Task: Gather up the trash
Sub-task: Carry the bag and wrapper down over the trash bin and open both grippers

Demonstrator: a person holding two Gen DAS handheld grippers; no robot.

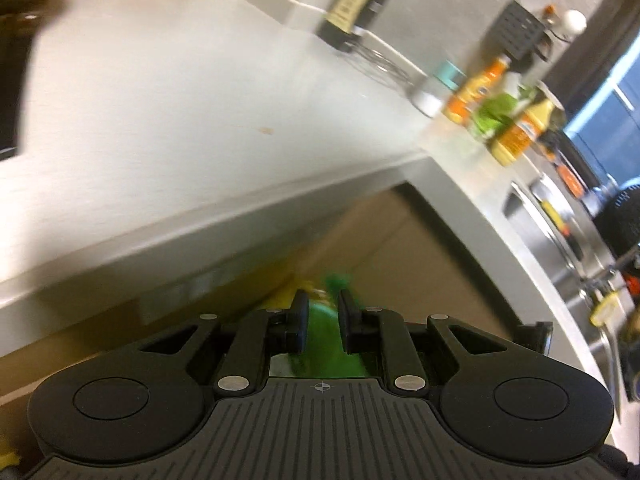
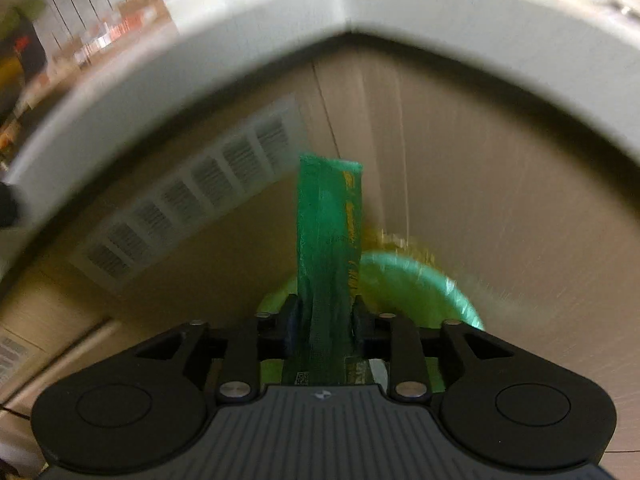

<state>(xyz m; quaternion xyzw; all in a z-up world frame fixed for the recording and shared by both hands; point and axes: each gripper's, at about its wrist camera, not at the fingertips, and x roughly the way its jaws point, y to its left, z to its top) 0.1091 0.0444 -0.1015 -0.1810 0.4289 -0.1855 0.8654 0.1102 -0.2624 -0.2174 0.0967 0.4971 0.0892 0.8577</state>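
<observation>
Green wrapper (image 2: 328,248) seen between the right claw (image 2: 325,320) pads, grip uncertain, left claw (image 1: 323,312) narrowly parted, nothing gripped, white tabletop (image 1: 160,120) edge beyond

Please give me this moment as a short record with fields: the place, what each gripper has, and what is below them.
place: edge of a white counter, cardboard box below it
right gripper: green wrapper stands between its fingers, above the box
left gripper: fingers narrowly apart; something green shows between them, too blurred to tell if gripped
inside the box: green bowl-like item, blurred
counter back: bottles and a sink
</observation>
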